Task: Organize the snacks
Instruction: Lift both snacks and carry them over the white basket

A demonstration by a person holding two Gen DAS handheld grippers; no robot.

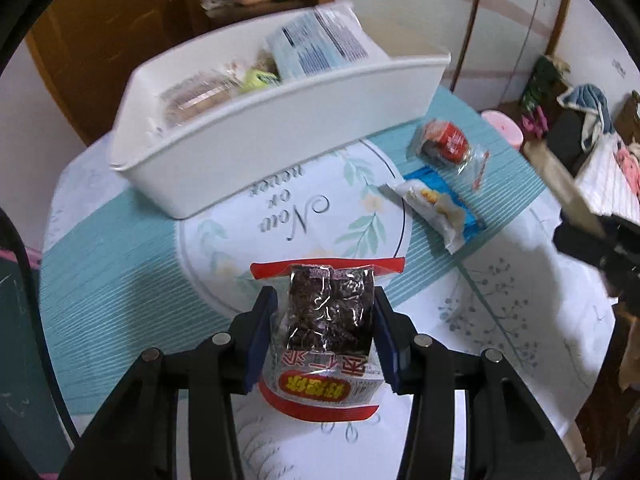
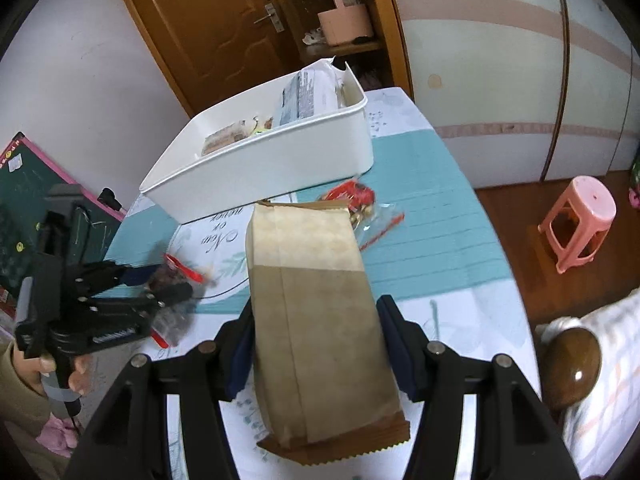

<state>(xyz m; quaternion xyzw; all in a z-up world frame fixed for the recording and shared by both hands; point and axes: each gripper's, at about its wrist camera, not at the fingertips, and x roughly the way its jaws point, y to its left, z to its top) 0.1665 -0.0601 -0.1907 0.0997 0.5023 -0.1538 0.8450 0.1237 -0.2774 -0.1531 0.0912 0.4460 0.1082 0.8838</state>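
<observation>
Step in hand: carry to the white bin (image 1: 256, 136). The left gripper (image 1: 326, 312) has its jaws narrowed onto a red-edged packet of dark snacks (image 1: 328, 312). The right gripper (image 2: 316, 340) clamps a brown paper bag (image 2: 316, 320), jaws about half open. Both are held above the counter (image 1: 120, 280), short of the bin. Next: lift over the near wall, release inside. Three snacks remain beside it.

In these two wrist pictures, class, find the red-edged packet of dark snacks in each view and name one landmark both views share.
Left wrist: red-edged packet at bottom centre, gripped between the left gripper fingers.
Right wrist: the packet at middle left, blurred, in that gripper.
Shared landmark: white bin on the table.
</observation>
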